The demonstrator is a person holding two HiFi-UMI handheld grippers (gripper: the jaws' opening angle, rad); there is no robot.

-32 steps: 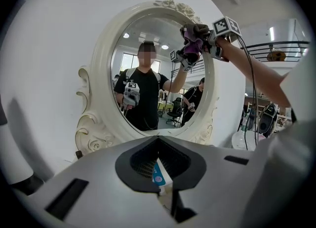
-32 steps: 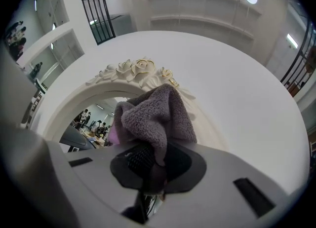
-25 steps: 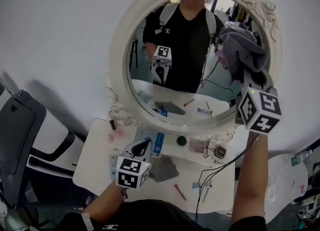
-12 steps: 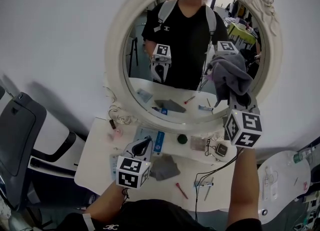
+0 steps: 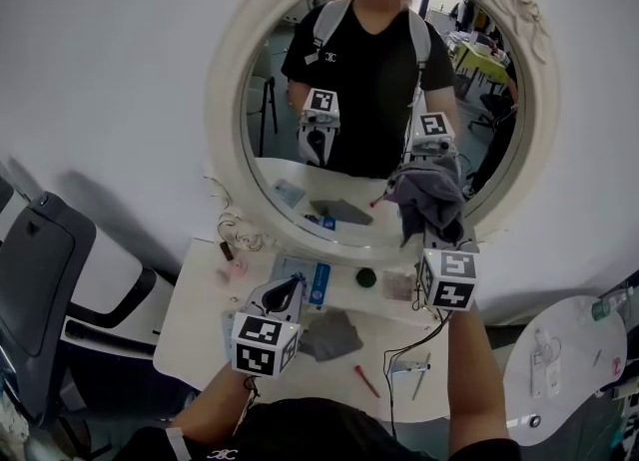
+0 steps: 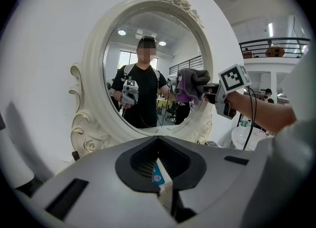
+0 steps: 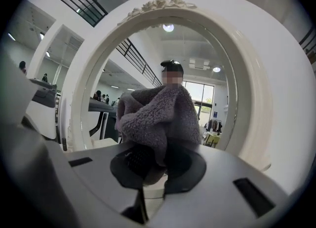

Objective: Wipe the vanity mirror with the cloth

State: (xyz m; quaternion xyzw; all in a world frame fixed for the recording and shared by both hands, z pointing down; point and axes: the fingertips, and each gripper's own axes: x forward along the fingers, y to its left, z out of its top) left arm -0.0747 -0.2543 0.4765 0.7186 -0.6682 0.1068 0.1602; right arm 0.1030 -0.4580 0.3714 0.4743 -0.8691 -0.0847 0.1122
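The vanity mirror [image 5: 222, 140] is an oval glass in a white carved frame, standing on the white table [image 5: 195, 324]. My right gripper [image 5: 436, 234] is shut on a bunched grey cloth [image 5: 427, 198], held against the lower right of the glass. In the right gripper view the cloth [image 7: 158, 118] fills the space ahead of the right gripper [image 7: 157, 160], with the mirror frame [image 7: 252, 89] around it. The left gripper [image 5: 283, 299] hovers low over the table in front of the mirror, shut with nothing in it. The left gripper view shows the mirror [image 6: 94, 74] and the cloth [image 6: 192, 81].
On the table lie a second grey cloth [image 5: 327, 334], a red pen [image 5: 360, 381], a blue-and-white packet [image 5: 316, 284], a dark round item [image 5: 364, 277] and black cables [image 5: 404, 359]. A grey chair [image 5: 40, 269] stands at the left, a round white table [image 5: 564, 369] at the right.
My right gripper has carried the cloth down and to the left over the glass, from the upper right to the lower right. The left gripper has stayed where it was.
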